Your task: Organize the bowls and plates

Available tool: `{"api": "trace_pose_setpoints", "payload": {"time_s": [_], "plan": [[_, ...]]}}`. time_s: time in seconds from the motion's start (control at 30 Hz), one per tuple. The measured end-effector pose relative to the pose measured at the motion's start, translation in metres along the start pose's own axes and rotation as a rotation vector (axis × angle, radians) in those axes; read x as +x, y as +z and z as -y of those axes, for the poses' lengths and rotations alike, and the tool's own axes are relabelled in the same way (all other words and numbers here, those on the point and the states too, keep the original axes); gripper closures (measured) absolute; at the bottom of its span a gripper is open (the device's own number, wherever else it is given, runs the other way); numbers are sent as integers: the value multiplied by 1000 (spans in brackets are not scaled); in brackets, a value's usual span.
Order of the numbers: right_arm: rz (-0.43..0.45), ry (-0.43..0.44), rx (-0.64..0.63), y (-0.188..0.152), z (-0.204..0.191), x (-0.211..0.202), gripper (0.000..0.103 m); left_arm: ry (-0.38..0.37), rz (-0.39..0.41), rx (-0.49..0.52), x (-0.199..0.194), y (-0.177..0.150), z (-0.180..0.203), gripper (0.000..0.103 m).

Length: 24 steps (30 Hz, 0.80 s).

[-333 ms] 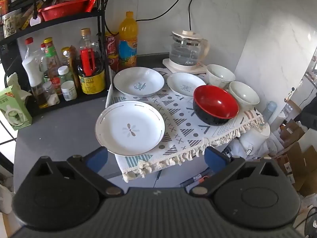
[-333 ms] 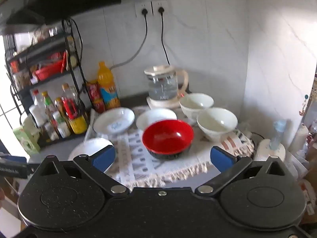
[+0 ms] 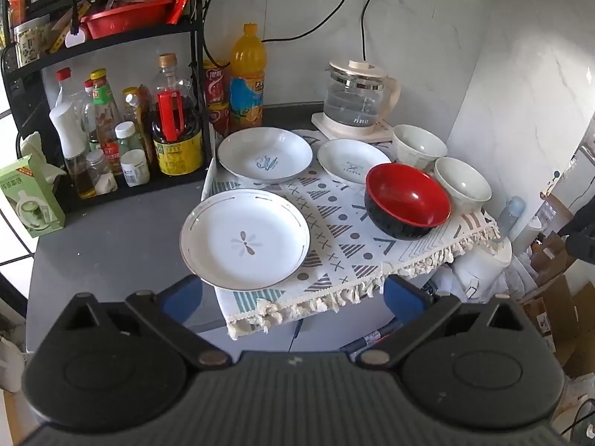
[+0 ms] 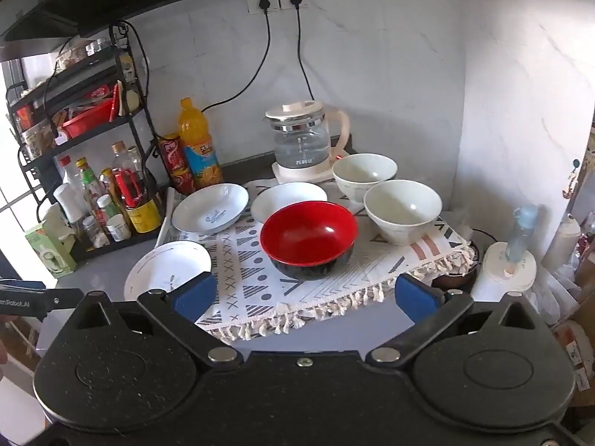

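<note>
On a patterned cloth (image 3: 346, 245) lie a large white plate with a flower mark (image 3: 245, 239), a white plate with a blue mark (image 3: 264, 154) and a smaller white plate (image 3: 353, 161). A red-and-black bowl (image 3: 407, 200) and two white bowls (image 3: 419, 146) (image 3: 462, 184) stand at the right. My left gripper (image 3: 295, 295) is open and empty, just short of the flower plate. My right gripper (image 4: 303, 295) is open and empty, in front of the red bowl (image 4: 308, 236); the flower plate (image 4: 167, 269) is partly hidden behind its left finger.
A black rack (image 3: 111, 37) with sauce bottles stands at the left, with an orange drink bottle (image 3: 247, 78) and cans beside it. A glass kettle (image 3: 353, 98) sits at the back against the wall. The cloth's fringe hangs over the counter's front edge (image 3: 334, 297). A green box (image 3: 31, 200) stands far left.
Both grippers have shifted slightly; the scene looks almost the same. No dish has moved.
</note>
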State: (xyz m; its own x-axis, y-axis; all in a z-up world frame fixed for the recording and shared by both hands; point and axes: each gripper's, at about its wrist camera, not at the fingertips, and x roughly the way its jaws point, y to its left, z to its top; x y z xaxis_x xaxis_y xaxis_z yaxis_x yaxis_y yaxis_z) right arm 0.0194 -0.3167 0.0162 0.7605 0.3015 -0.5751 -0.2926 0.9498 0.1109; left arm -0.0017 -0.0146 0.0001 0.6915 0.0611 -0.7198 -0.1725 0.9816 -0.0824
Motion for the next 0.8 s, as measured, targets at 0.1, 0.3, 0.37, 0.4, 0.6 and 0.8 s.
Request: {"api": "trace_pose_setpoints", "payload": {"time_s": [0.1,0.3,0.37,0.4,0.6,0.8], "plan": [[-16,11,-8,9,4,5,0,1,4,-6,-1,-1,3,0],[-11,24,-13,12,13,6,0,-7,2,-8,-1,-3,5,0],[-10,18,-4,12,14,7,0,-5,3,-9,-1,-3,5,0],[-10,23,-2,12,16,8,0,-2,3,-10,-1,-3,6,0],[-2,18,-13,11,13,5,0,-1,2,-17,0,-3,7,0],[-3,16,-17,12,10,5,0,-1,2,-22,0,-5,2,0]]}}
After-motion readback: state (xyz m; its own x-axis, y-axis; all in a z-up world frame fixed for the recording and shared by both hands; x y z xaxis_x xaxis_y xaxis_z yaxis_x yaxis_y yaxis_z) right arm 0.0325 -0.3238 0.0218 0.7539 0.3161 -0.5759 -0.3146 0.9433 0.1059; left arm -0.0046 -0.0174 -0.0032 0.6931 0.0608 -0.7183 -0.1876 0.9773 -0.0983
